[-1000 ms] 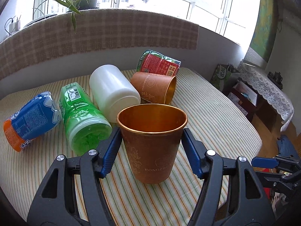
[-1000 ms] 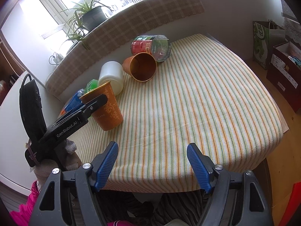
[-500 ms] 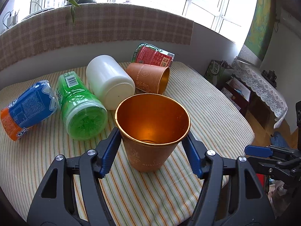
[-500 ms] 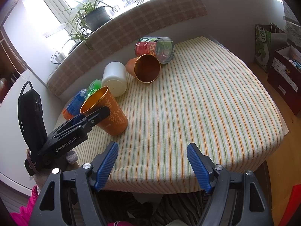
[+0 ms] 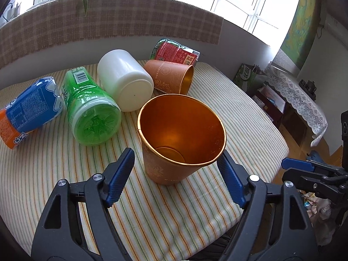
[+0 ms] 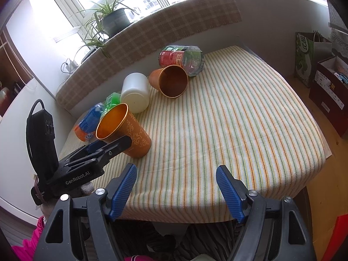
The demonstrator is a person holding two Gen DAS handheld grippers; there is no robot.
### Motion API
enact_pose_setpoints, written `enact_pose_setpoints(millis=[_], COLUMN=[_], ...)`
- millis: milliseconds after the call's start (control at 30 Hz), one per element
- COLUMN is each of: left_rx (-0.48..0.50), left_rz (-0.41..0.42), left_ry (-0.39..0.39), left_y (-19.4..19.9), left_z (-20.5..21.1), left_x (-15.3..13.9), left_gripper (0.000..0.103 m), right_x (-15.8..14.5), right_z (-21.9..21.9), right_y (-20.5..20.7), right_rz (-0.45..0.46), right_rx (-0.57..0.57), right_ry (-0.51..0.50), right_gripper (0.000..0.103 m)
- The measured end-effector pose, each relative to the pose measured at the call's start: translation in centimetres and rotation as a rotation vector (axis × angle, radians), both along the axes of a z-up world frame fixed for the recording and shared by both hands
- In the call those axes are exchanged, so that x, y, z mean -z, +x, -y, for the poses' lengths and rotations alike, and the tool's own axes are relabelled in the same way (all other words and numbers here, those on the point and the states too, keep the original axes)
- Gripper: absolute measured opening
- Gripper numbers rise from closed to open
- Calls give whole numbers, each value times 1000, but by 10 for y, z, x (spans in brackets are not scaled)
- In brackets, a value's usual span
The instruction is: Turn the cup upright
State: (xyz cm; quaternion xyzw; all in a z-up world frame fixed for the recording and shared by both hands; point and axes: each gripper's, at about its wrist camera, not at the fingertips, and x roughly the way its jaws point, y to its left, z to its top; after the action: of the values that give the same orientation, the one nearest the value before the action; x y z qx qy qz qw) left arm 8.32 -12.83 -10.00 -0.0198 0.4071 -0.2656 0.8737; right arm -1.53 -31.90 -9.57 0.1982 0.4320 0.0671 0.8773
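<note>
An orange paper cup (image 5: 180, 139) stands upright on the striped tablecloth, mouth up; it also shows in the right wrist view (image 6: 125, 129). My left gripper (image 5: 177, 178) is open, its blue pads on either side of the cup and apart from it, drawn back toward the near table edge. A second orange cup (image 5: 171, 76) lies on its side at the back; it also shows in the right wrist view (image 6: 170, 80). My right gripper (image 6: 176, 192) is open and empty over the table's near edge.
A white jar (image 5: 125, 79), a green bottle (image 5: 89, 102), a blue and orange bottle (image 5: 28, 108) and a red-labelled bottle (image 5: 176, 52) lie on their sides behind the cup. The table (image 6: 239, 119) drops off at the right and near edges.
My left gripper has opened and let go of the cup, which now stands on the table. The gripper has risen and drawn back. The right gripper has barely moved.
</note>
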Motion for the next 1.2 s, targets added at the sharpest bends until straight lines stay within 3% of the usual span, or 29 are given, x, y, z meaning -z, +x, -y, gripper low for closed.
enact_pose_setpoints(millis=[333,500,900,1000,1200], left_rx=[-40,-100,-307,-339,-365], left_rz=[-25,16,323,395,462], left_ry=[13,21,46,39,40], left_y=[-13,-23,-73,-85,-104], left_z=[-24,-44,-77,-81,-85], left_x=[5,-5,-78,-93,-110], left_gripper=[80,80,81,96,100], right_x=[-7,-15,-54,-62,-71], right_z=[-9,-20,-47,-53,-64], right_y=[1,1,-10,-13,-18], right_rz=[30,82,295,348,410], right_rx=[-17,-25,-16,-3,14], right_ry=[-41,-120,-267,-293,-327], right_gripper=[78,78,85,92,96])
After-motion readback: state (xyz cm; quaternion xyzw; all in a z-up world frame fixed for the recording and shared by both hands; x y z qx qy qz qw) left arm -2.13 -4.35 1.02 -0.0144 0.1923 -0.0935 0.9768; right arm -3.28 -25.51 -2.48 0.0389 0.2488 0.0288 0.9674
